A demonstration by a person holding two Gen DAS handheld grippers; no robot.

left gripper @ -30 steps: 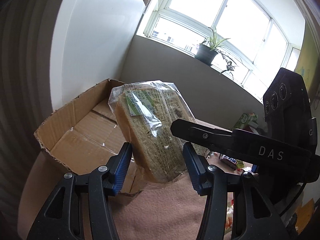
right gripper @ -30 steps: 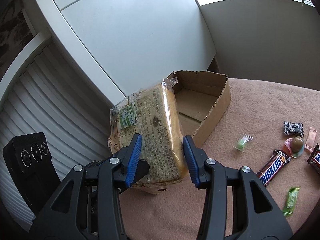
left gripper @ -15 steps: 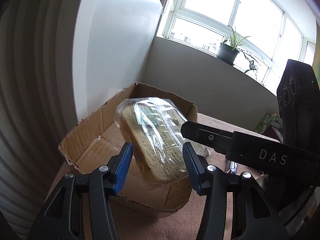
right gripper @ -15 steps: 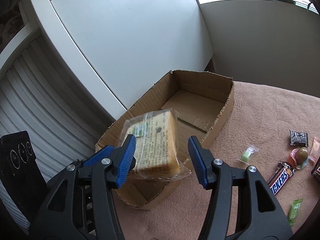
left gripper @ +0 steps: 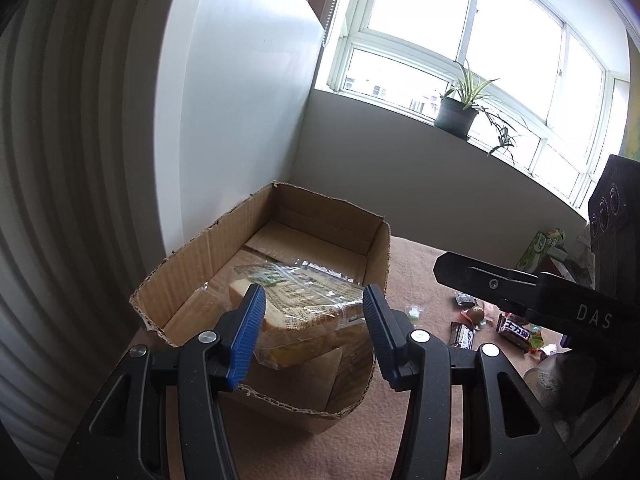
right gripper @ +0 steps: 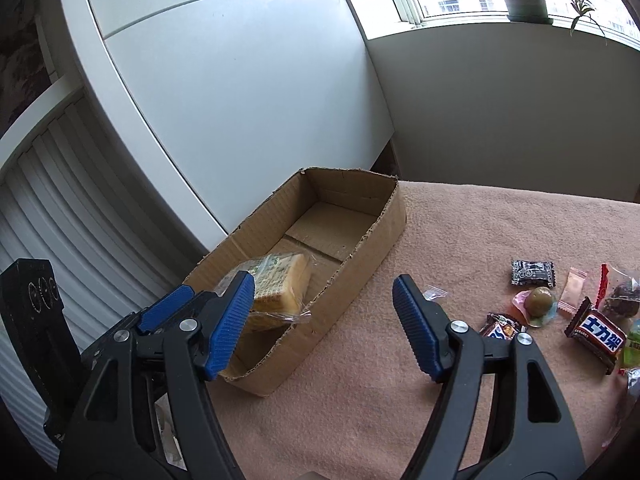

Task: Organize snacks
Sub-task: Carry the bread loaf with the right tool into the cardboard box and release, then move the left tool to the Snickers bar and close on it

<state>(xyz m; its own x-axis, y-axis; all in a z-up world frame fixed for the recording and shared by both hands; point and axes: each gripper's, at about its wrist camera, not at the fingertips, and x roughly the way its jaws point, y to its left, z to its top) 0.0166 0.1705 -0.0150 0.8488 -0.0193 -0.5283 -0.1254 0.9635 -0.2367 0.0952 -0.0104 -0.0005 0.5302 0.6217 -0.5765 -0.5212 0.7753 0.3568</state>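
A wrapped bread loaf (left gripper: 308,304) lies inside the open cardboard box (left gripper: 380,256), at its near end; it also shows in the right wrist view (right gripper: 280,284) within the box (right gripper: 384,232). My left gripper (left gripper: 314,320) is open, its blue pads either side of the loaf just above it, not pressing it. My right gripper (right gripper: 324,312) is open and empty, above the box's near right wall. Loose snacks lie on the pink cloth: a Snickers bar (right gripper: 596,332), a black sachet (right gripper: 532,272), a round brown sweet (right gripper: 540,300).
The box stands at the table's left edge by a white cabinet (right gripper: 240,92). More sweets and a green carton (left gripper: 540,246) lie at the right. A potted plant (left gripper: 458,110) is on the windowsill. Pink cloth (right gripper: 460,220) covers the table.
The right gripper let go of the loaf and opened wide. The loaf dropped into the box and lies flat there. Both grippers have drawn back from the box.
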